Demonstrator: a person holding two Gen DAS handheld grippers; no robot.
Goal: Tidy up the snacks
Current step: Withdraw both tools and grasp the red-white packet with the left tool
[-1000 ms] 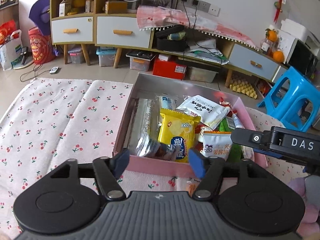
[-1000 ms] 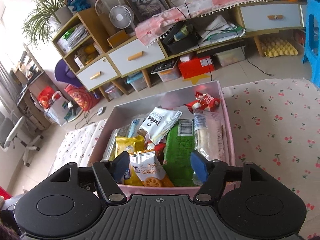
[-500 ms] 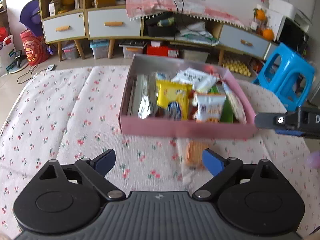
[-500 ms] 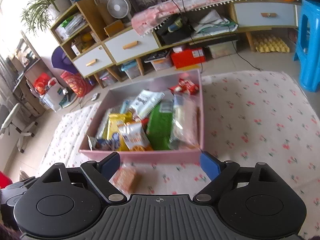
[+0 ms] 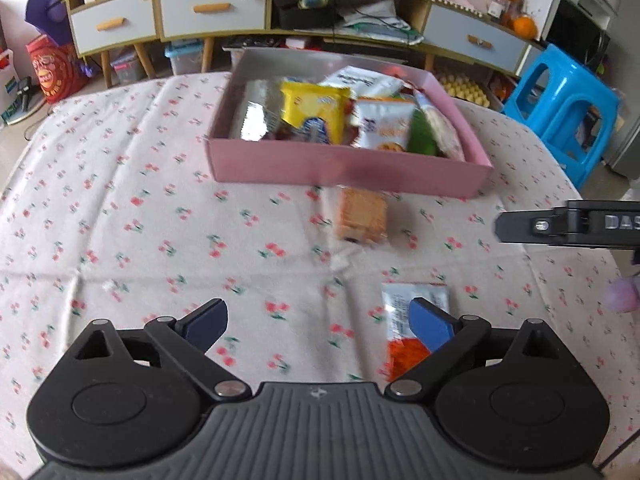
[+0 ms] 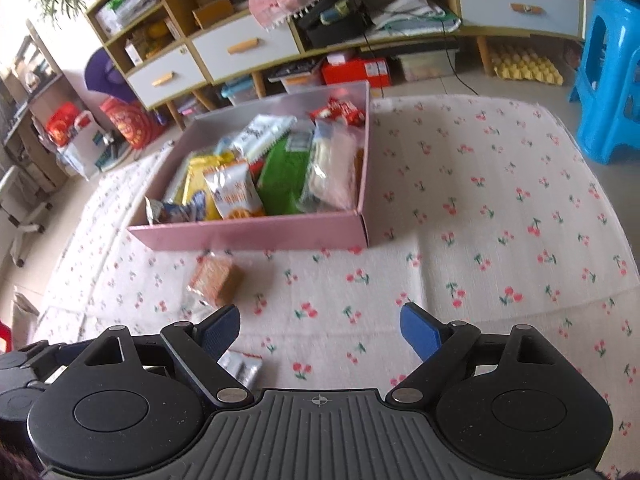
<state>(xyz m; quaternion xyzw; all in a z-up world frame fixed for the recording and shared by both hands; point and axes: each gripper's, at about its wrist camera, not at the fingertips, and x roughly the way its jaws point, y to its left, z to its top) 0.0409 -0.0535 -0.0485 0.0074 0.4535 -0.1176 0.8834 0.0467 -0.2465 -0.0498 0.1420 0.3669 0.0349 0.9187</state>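
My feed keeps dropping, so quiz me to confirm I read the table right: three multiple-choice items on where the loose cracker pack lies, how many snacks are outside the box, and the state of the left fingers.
1. Where is the cracker pack?
A. inside the box
B. on the cloth just in front of the box
C. on the stool

2. How many snacks lie outside the box?
A. none
B. two
C. five

3. The left gripper is:
A. open and empty
B. shut on a pack
C. shut on the box wall

Answers:
1 B: the cracker pack lies on the cloth before the pink box.
2 B: the cracker pack and a silver and orange packet.
3 A: the left gripper has its fingers spread, just widened, over bare cloth.
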